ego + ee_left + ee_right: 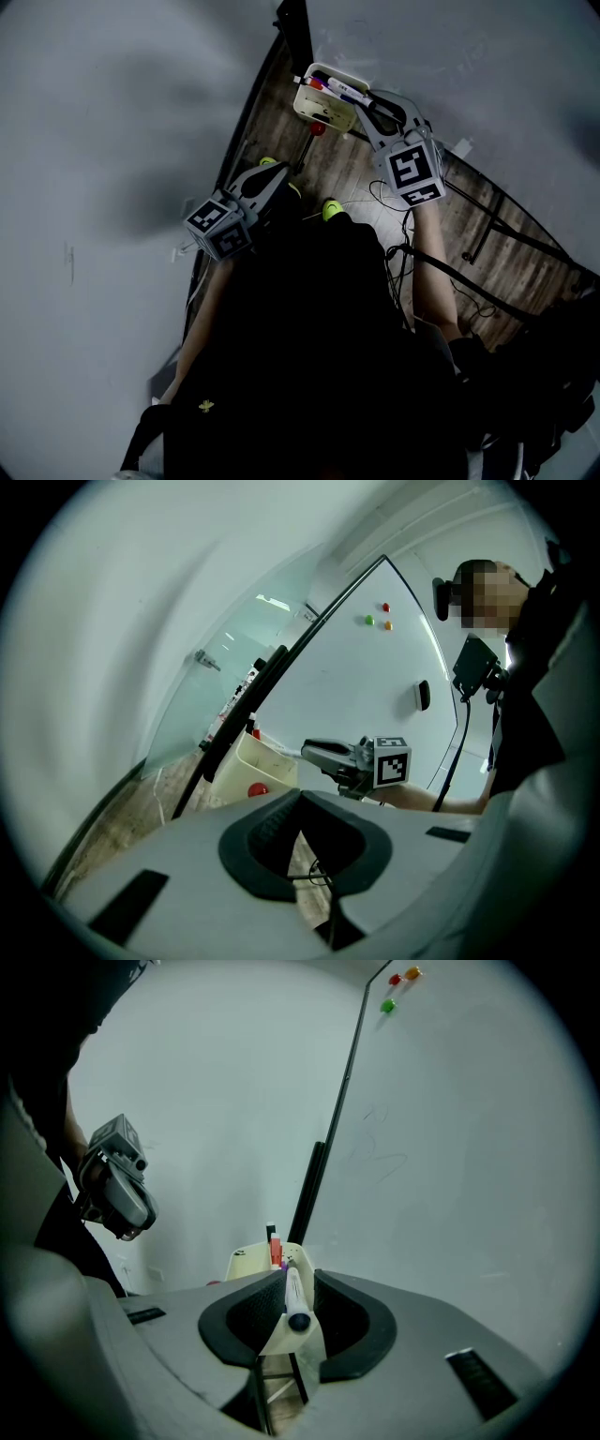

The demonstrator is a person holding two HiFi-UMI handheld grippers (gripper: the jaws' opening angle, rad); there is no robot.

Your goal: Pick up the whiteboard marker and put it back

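A white whiteboard marker (pixel 293 1296) with a dark cap lies between the jaws of my right gripper (pixel 291 1283). Its far end points into the cream tray (pixel 246 1262). The jaws flank it closely, with a thin gap on the right. In the head view the marker (pixel 342 92) rests across the tray (pixel 305 103), at the tips of the right gripper (pixel 364 99). Other markers (pixel 276 1249) stand in the tray. My left gripper (pixel 279 178) hangs lower left, away from the tray. Its jaws (pixel 300 794) meet at the tips with nothing between them.
The whiteboard (pixel 450 1147) rises to the right of the tray, with coloured magnets (pixel 394 979) and an eraser (pixel 424 696) on it. A black frame bar (pixel 319 1194) runs along its edge. A red round thing (pixel 319 128) sits beside the tray. Cables (pixel 394 253) lie on the wooden floor.
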